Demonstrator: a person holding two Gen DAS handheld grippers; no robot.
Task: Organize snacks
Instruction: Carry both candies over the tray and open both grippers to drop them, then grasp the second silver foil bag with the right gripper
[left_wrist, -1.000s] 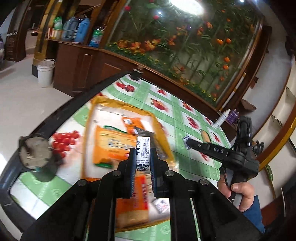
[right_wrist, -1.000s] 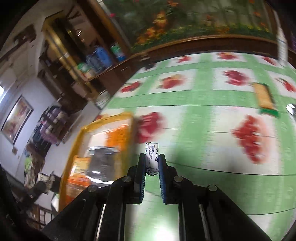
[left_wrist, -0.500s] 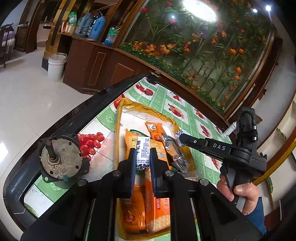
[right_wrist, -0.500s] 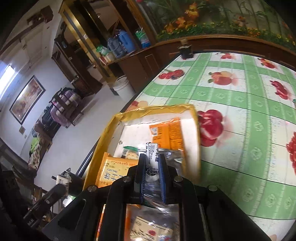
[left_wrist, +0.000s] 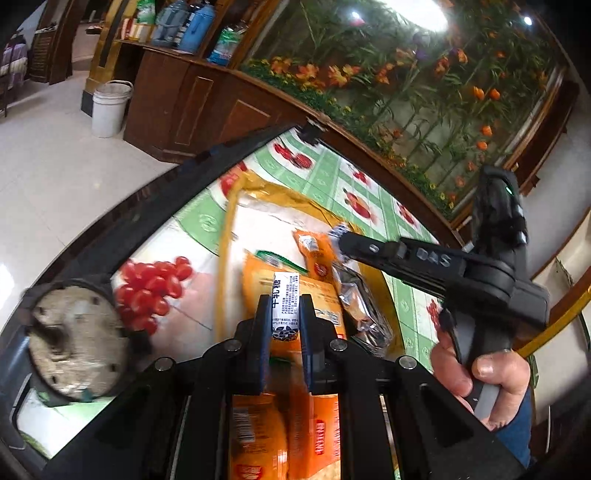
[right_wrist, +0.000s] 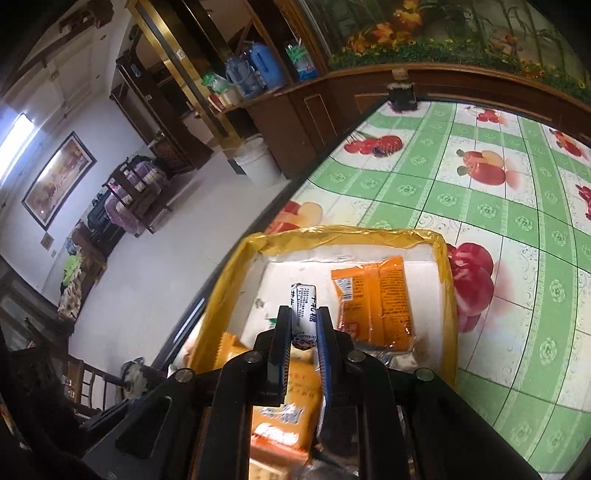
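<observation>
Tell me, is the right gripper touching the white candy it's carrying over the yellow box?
Touching. The right wrist view shows the right gripper with both fingers pressed against the sides of the white candy, no gap visible.

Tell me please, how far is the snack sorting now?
Several orange packets and a silver one already lie in the yellow-rimmed tray. The left gripper and right gripper each hold a white candy over it. What is left: releasing both; other snacks are not visible.

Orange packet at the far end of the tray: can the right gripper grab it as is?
Probably not yet. The right gripper is shut on a white candy; the orange packet lies uncovered in the tray just ahead.
</observation>
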